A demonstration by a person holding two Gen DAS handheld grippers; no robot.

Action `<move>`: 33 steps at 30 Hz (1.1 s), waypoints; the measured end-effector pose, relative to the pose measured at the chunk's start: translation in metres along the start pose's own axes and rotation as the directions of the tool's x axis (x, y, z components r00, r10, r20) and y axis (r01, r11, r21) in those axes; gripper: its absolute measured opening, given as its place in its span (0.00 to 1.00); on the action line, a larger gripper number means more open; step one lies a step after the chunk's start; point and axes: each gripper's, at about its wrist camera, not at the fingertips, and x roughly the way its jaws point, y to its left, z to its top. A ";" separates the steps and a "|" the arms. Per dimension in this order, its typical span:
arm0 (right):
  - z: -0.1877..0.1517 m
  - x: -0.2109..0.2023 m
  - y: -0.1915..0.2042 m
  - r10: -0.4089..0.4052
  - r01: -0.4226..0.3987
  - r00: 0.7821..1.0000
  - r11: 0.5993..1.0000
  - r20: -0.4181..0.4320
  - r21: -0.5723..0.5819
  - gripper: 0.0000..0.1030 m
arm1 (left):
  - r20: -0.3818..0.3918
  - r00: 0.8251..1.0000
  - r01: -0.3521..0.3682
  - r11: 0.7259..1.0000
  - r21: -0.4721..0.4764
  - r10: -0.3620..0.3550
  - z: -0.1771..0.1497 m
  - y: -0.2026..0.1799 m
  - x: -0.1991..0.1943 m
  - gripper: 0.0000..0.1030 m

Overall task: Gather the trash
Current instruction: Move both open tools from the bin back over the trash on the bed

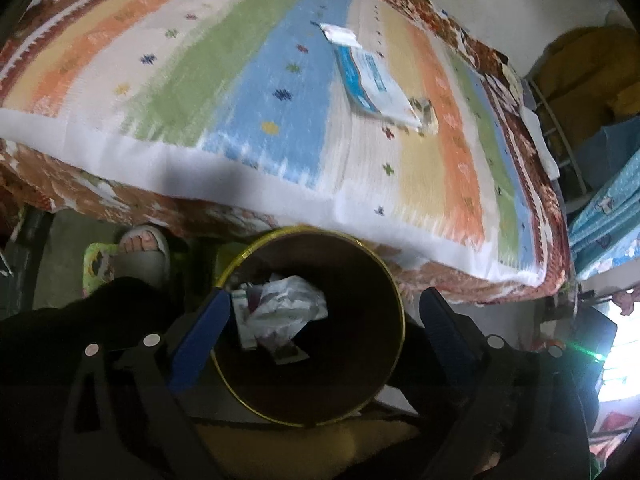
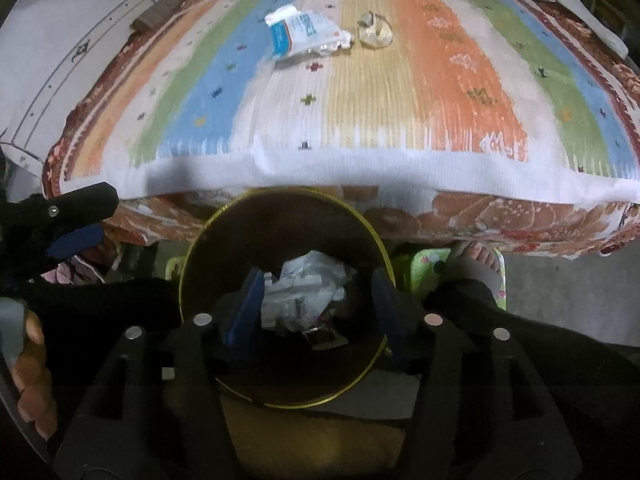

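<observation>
A: Trash first — where does it lie?

B: Crumpled white paper [image 2: 308, 284] sits at the bottom of the round bin [image 2: 200, 252], dark inside with a thin yellow rim, standing on the floor just below the bed's edge. Two more pieces remain on the striped bedspread [image 2: 440, 92]: a blue-and-white wrapper [image 2: 300, 34] and a small crumpled clear piece [image 2: 374, 30] just beside it.

A: Which way does the wrapper run?

B: In the left wrist view, the wrapper [image 1: 370, 80] lies flat with its long axis running diagonally, from upper left to lower right, across the blue and cream stripes. The bin's mouth faces straight up toward both cameras.

A: And the hands?

B: Both point steeply down over the bin's mouth. The left gripper [image 1: 324, 320] has its blue-padded fingers [image 1: 200, 332] spread very wide, roughly spanning the bin's [image 1: 394, 280] mouth in that view, nothing between the pads. The right gripper [image 2: 316, 308] is parted about halfway, also gripping nothing; the paper seen between its fingers lies down in the bin. In the right wrist view the other gripper's tip shows at far left, and a bare hand [image 2: 34, 376] grips a handle below it.

A: Anything else?

B: A sandalled foot [image 2: 478, 264] stands beside the bin.
</observation>
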 end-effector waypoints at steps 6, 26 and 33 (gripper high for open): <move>0.017 -0.016 -0.005 0.015 -0.016 0.998 1.000 0.060 0.009 0.63 | 0.062 0.997 -0.057 0.996 0.061 0.053 0.013 -0.008 -0.009 0.94; 0.099 -0.031 -0.018 0.075 -0.080 0.993 0.996 0.092 0.047 0.92 | 0.201 0.956 -0.291 0.771 0.567 0.213 0.074 -0.074 0.017 0.94; 0.130 -0.021 -0.038 0.058 -0.069 0.994 0.990 0.087 0.121 0.92 | 0.187 0.968 -0.249 0.728 0.639 0.168 0.089 -0.082 0.040 0.94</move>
